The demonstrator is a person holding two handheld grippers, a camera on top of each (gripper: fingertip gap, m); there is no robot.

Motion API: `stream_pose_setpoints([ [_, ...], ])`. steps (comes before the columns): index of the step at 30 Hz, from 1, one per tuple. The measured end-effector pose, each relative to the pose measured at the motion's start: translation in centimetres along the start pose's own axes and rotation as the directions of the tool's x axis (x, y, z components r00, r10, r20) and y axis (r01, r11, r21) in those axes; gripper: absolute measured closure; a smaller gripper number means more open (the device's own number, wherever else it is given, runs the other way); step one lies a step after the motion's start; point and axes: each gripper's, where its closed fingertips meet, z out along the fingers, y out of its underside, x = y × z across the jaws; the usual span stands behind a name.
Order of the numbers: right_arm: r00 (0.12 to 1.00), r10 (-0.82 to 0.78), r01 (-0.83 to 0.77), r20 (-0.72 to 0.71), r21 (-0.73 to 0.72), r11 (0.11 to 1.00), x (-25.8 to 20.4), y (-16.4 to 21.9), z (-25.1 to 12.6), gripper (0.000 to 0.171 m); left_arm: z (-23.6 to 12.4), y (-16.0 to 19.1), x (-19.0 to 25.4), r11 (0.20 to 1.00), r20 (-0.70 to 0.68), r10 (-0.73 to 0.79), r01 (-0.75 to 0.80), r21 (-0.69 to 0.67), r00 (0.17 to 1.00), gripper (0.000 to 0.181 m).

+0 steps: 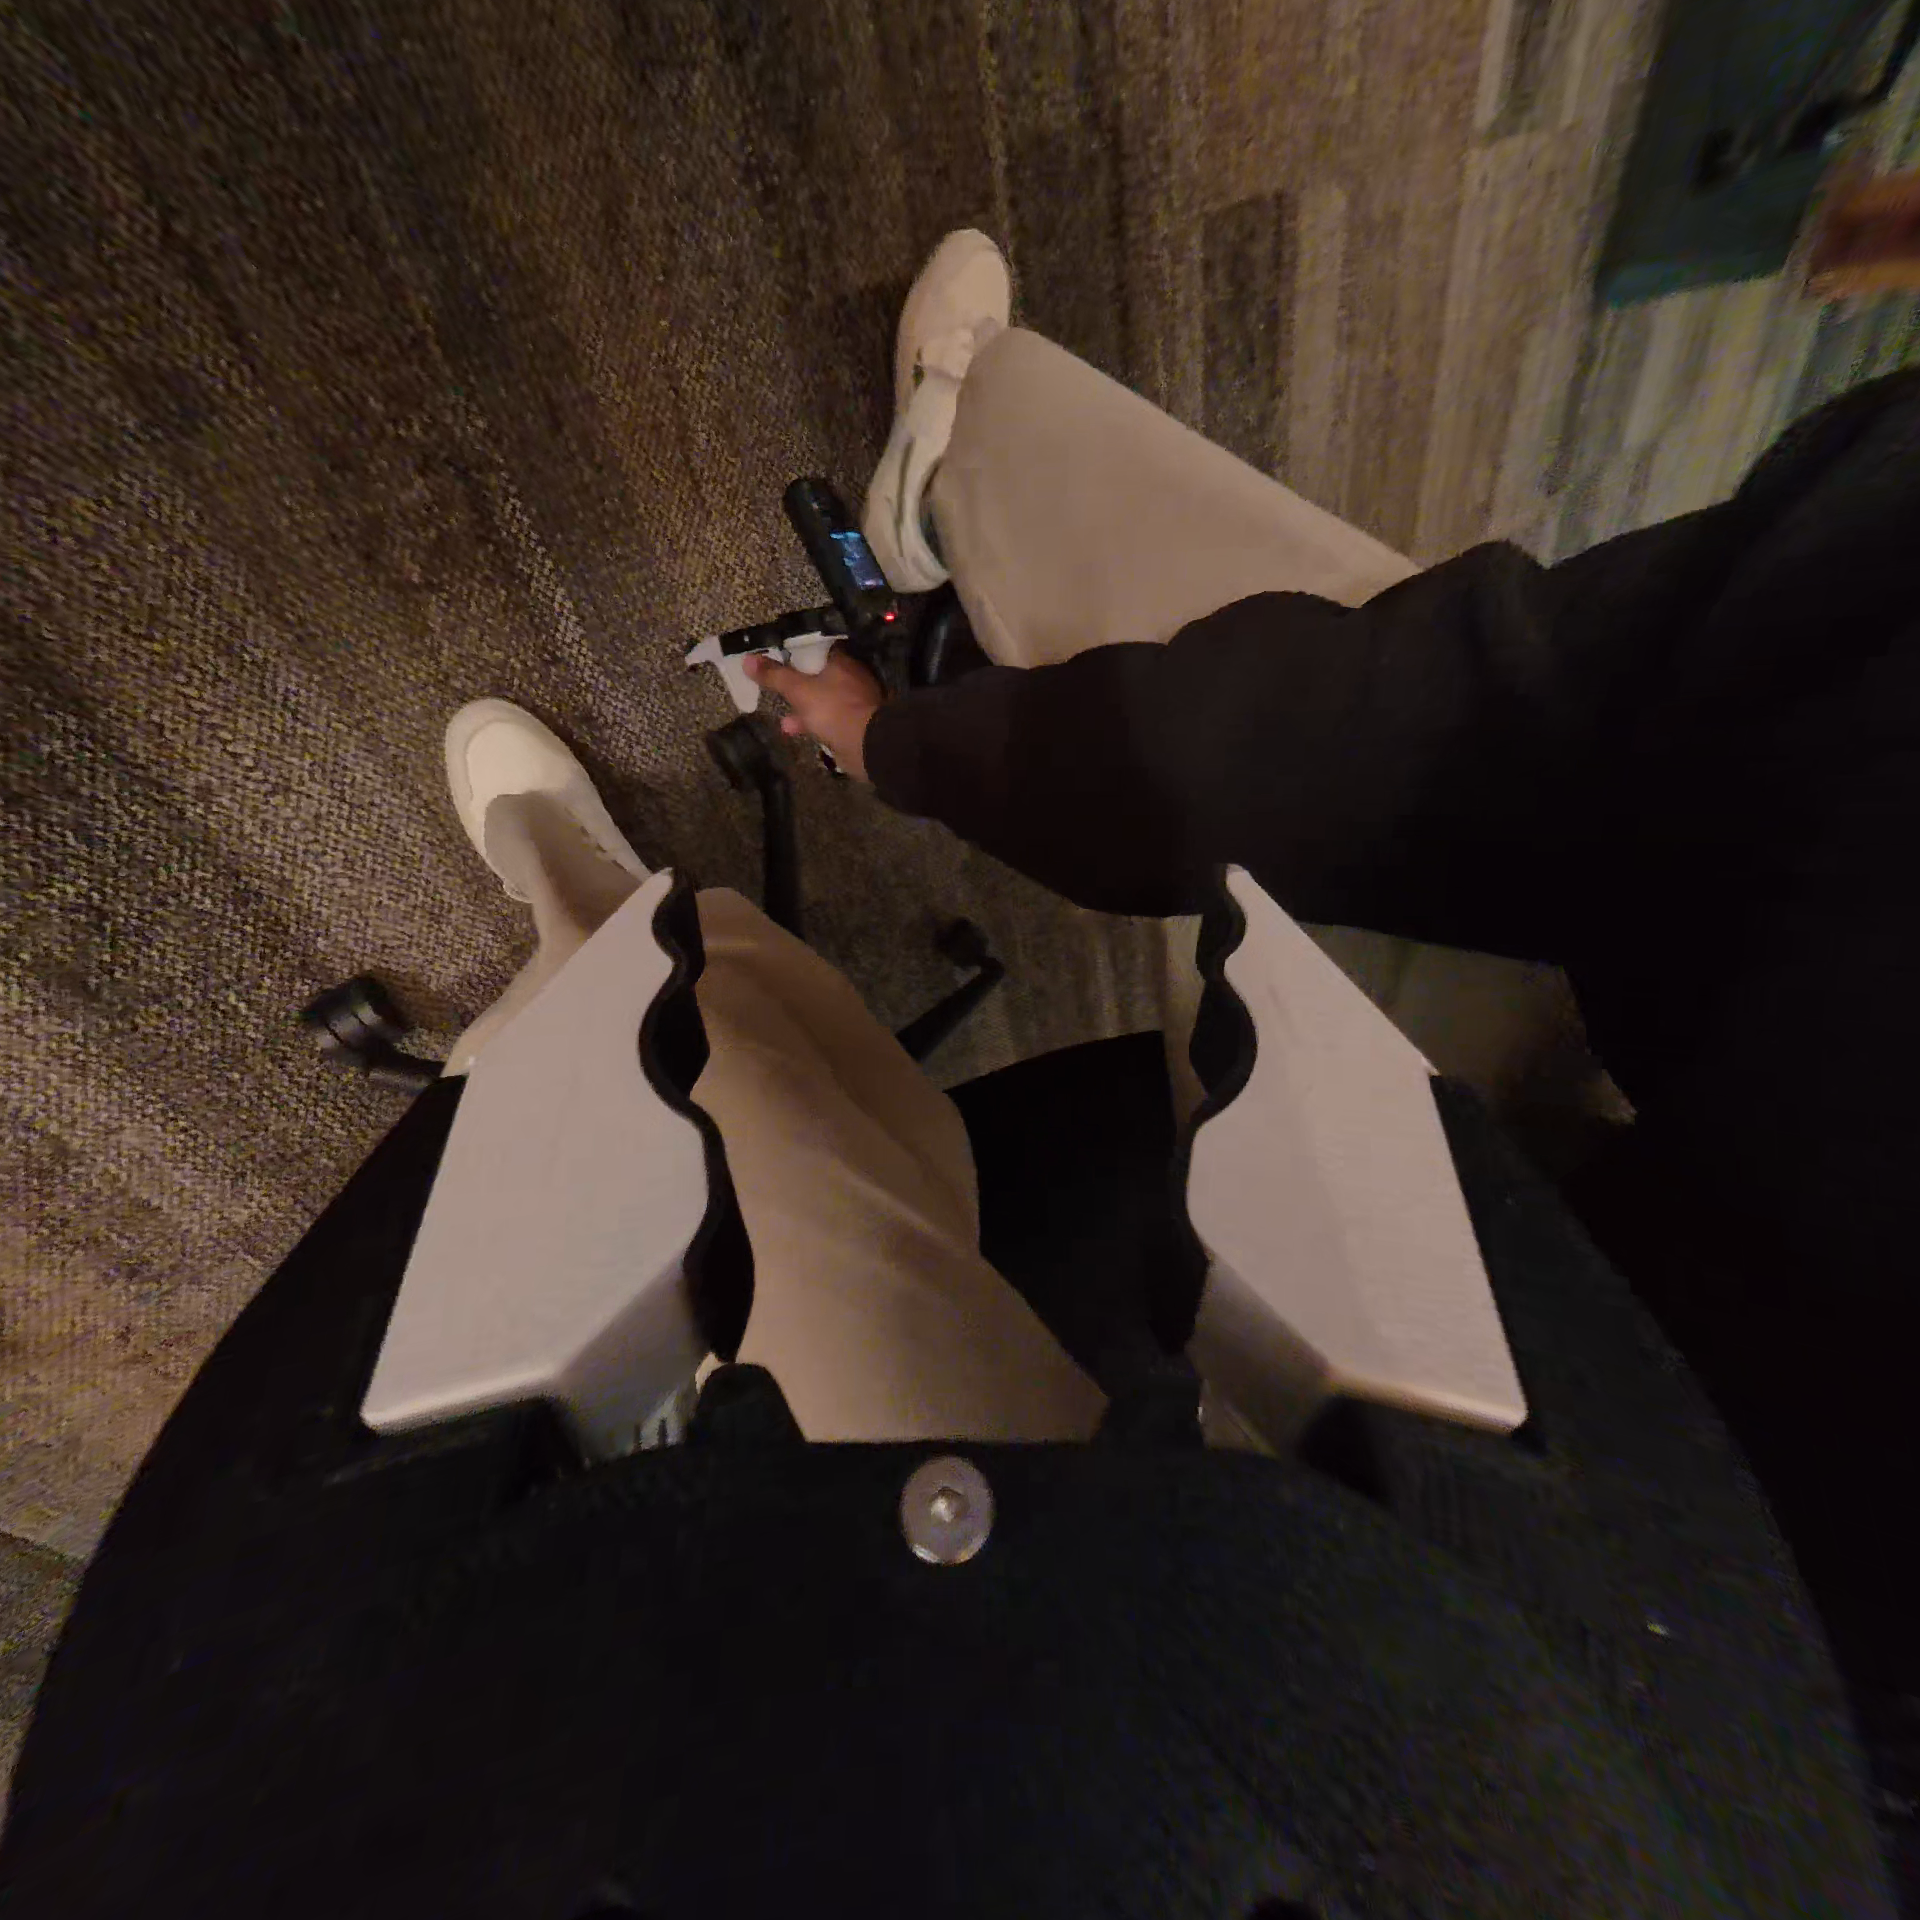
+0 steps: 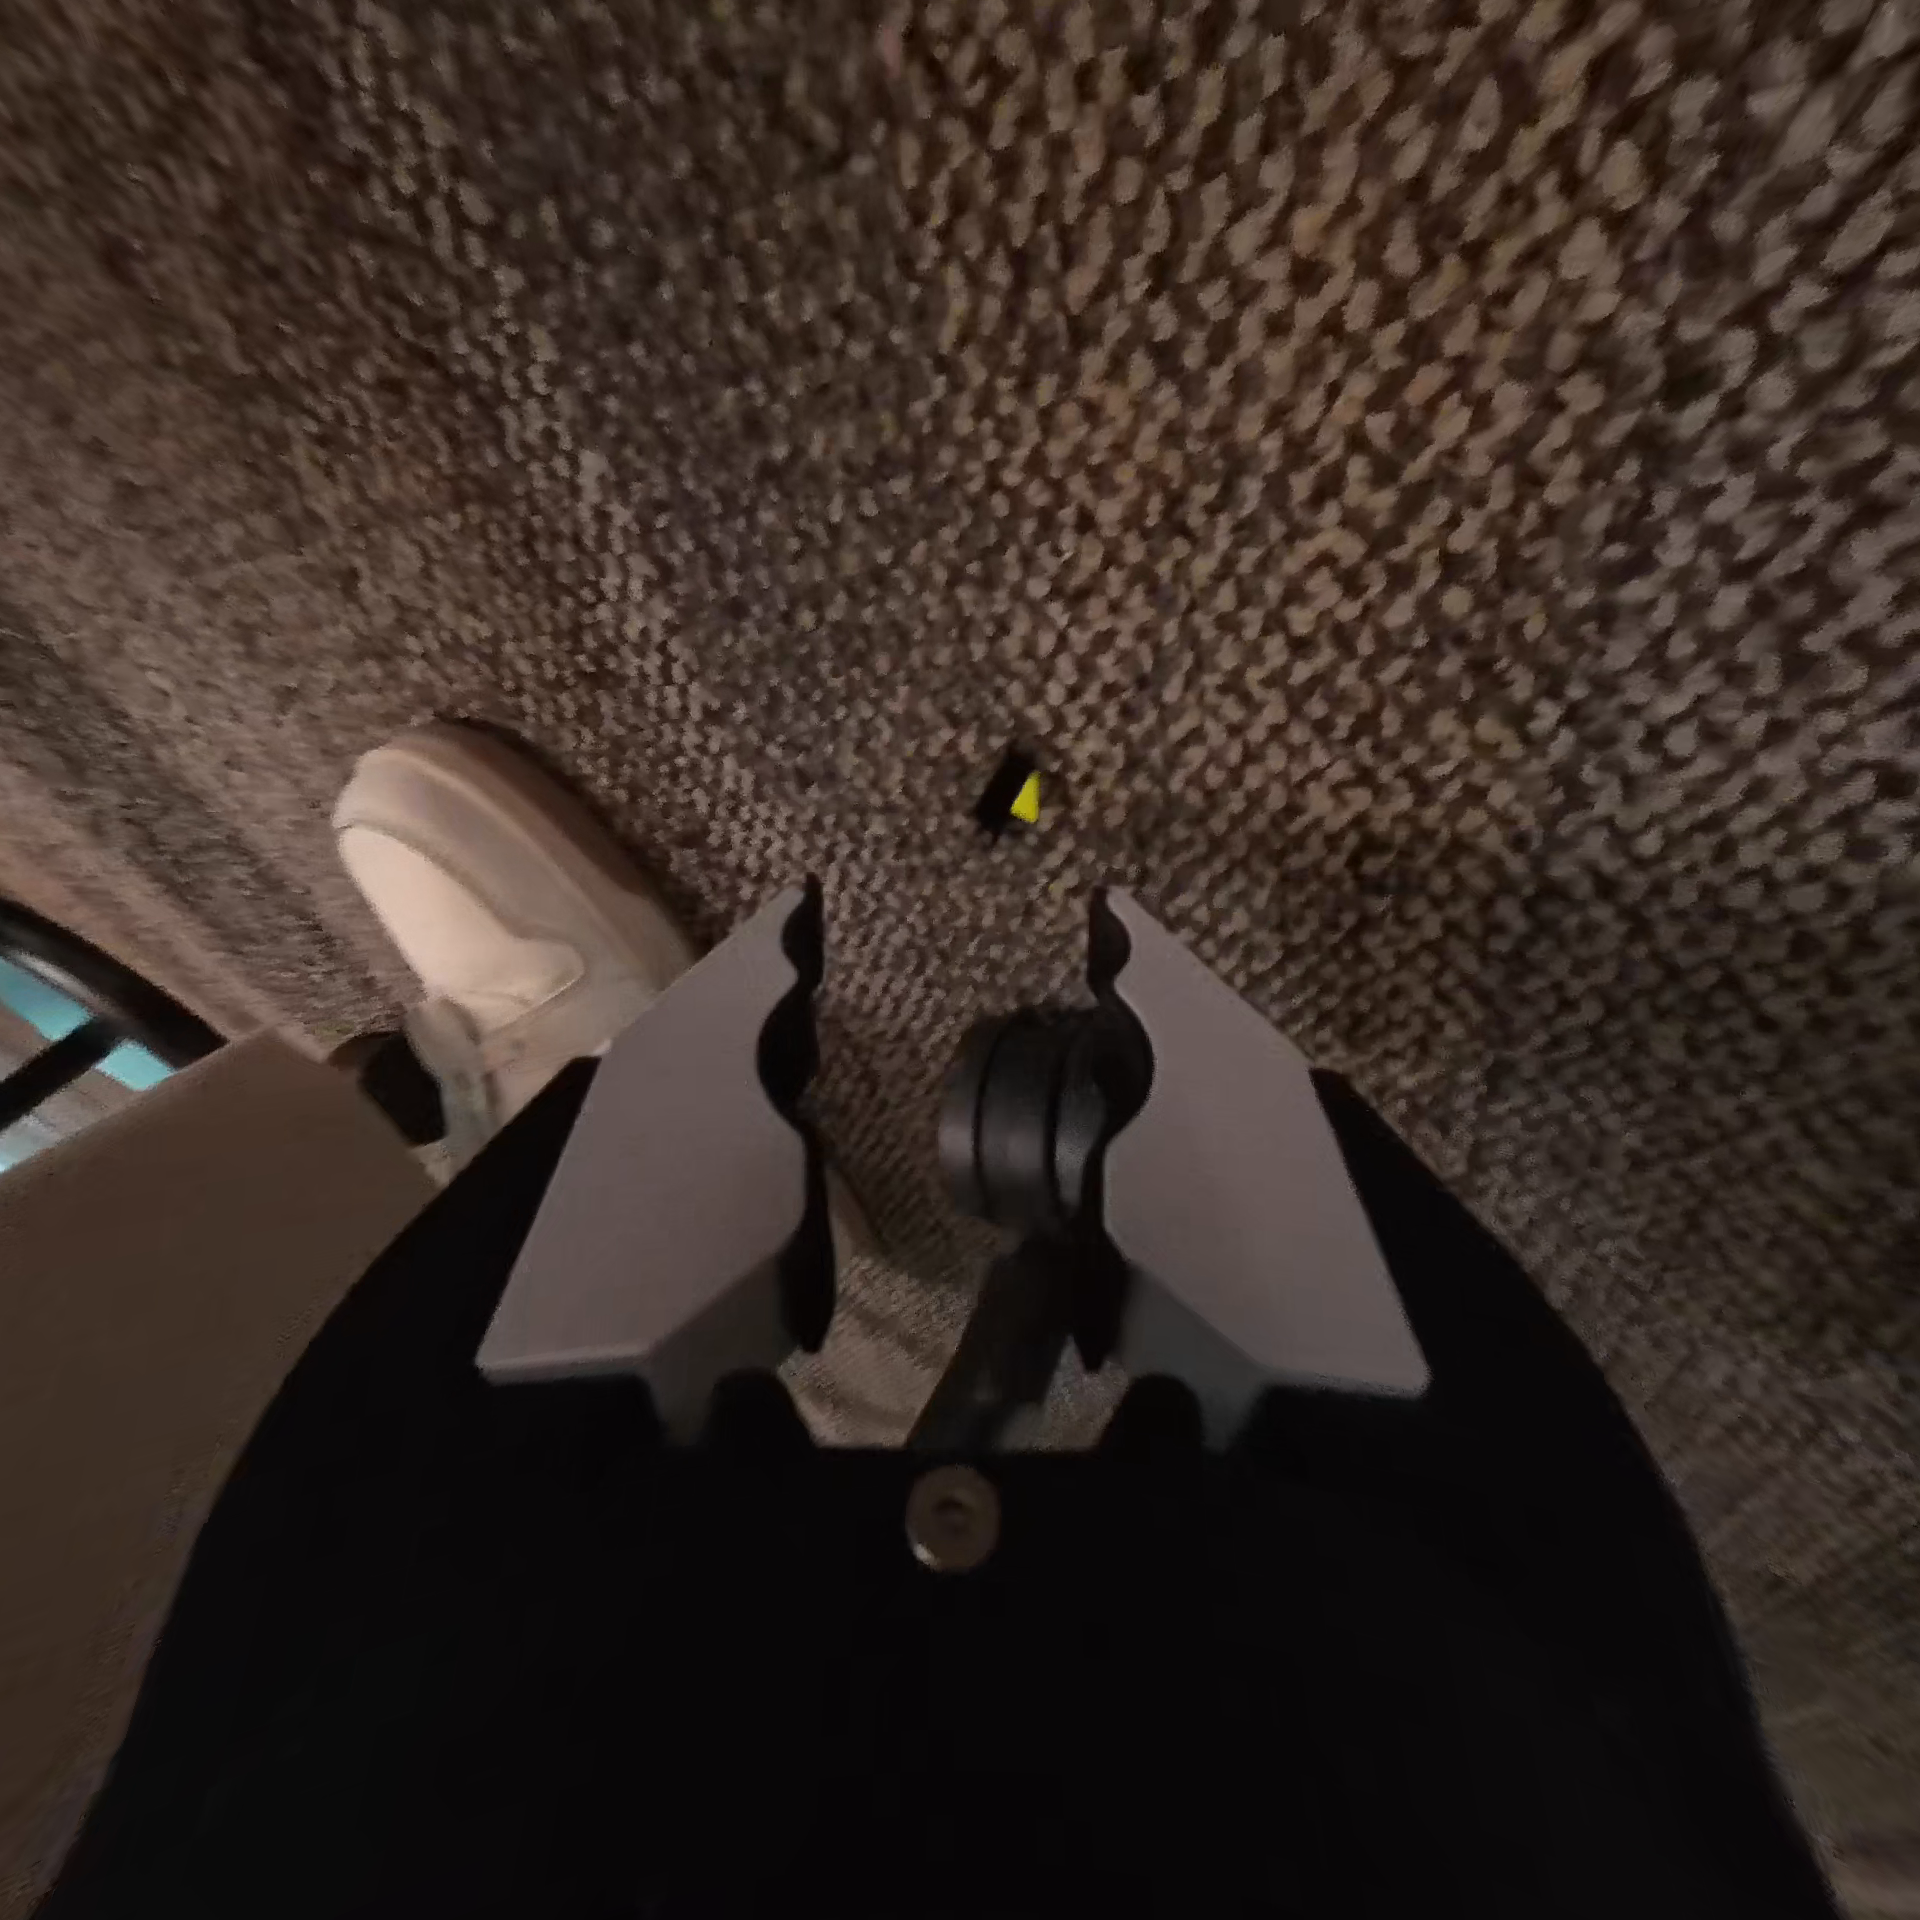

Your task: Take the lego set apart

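The carpet (image 2: 1247, 416) fills both views. In the left wrist view the left claw (image 1: 945, 935) is held wide open and empty above a trouser leg (image 1: 883, 1195). In the right wrist view the right claw (image 2: 956, 904) is parted, with nothing gripped; a chair caster (image 2: 1013, 1122) is seen between its fingers. A small yellow-and-black piece (image 2: 1018, 798), presumably lego, lies just above the fingertips, centre frame. The claw is best lowered squarely over it before closing.

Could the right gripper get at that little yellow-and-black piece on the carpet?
Probably yes. The right gripper is open and empty, pointing down at the carpet, and the piece lies just past its fingertips with bare carpet between. A chair wheel sits near the right finger but behind the tips.
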Motion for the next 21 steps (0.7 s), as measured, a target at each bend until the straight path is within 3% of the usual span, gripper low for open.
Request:
stream_pose_setpoints([
  [7, 0.994, -0.028, 0.024, -0.105, -0.039, 0.999, 1.7, 0.6, 3.4, 0.129, 2.3, 2.7, -0.5, 1.000, -0.024, -0.001, 0.001, -0.019, 1.000, 0.085],
  [12, 0.977, -0.091, 0.093, -0.191, -0.002, 0.996, 2.3, 0.2, 3.4, 0.142, 3.1, 4.0, -0.4, 0.998, -0.018, 0.060, -0.060, -0.014, 0.998, 0.085],
  [19, 0.958, -0.112, 0.147, -0.266, 0.115, 0.982, 2.5, -1.8, 3.1, 0.146, 4.5, 7.3, 0.3, 0.982, -0.066, 0.171, -0.165, 0.088, 0.983, 0.086],
  [20, 0.964, -0.089, 0.121, -0.249, 0.117, 0.986, 2.5, -1.5, 3.0, 0.171, 4.4, 8.1, 0.5, 0.976, -0.079, 0.195, -0.185, 0.112, 0.978, 0.086],
  [21, 0.971, -0.060, 0.085, -0.230, 0.102, 0.991, 2.5, -1.1, 2.7, 0.171, 4.1, 8.9, 0.8, 0.967, -0.088, 0.225, -0.211, 0.146, 0.970, 0.086],
])
